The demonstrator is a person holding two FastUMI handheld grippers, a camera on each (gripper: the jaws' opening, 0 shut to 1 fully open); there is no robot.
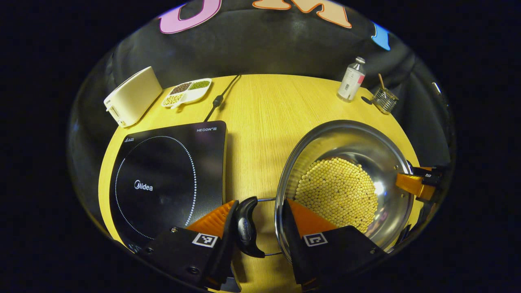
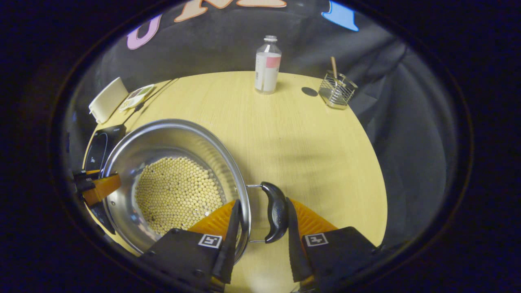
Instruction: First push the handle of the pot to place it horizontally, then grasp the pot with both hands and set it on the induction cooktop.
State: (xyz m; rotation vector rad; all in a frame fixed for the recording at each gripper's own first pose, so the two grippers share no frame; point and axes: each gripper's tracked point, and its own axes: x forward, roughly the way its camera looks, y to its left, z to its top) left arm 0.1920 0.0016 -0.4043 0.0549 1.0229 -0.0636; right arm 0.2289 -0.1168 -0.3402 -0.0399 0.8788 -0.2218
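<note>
pot (image 1: 346, 179) beside cooktop (image 1: 167, 179); right gripper view adds right claw (image 2: 260, 228) at handle (image 2: 276, 211).

left gripper (image 1: 258, 228) jaws parted | right gripper (image 2: 262, 226) jaws parted

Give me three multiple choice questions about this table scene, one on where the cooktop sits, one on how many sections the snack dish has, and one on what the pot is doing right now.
1. Seen from the left gripper view, the induction cooktop lies:
A. left of the pot
B. under the pot
C. behind the bottle

2. The white divided dish has how many filled sections?
A. one
B. three
C. six

3. The pot is:
A. lidded
B. upside down
C. open, holding pale beans

Answers: 1 A, bare wooden table separates cooktop and pot. 2 B, a dark, a green and a pale filling show. 3 C, no lid is on it, and the left gripper and right gripper each straddle a side handle.
</note>
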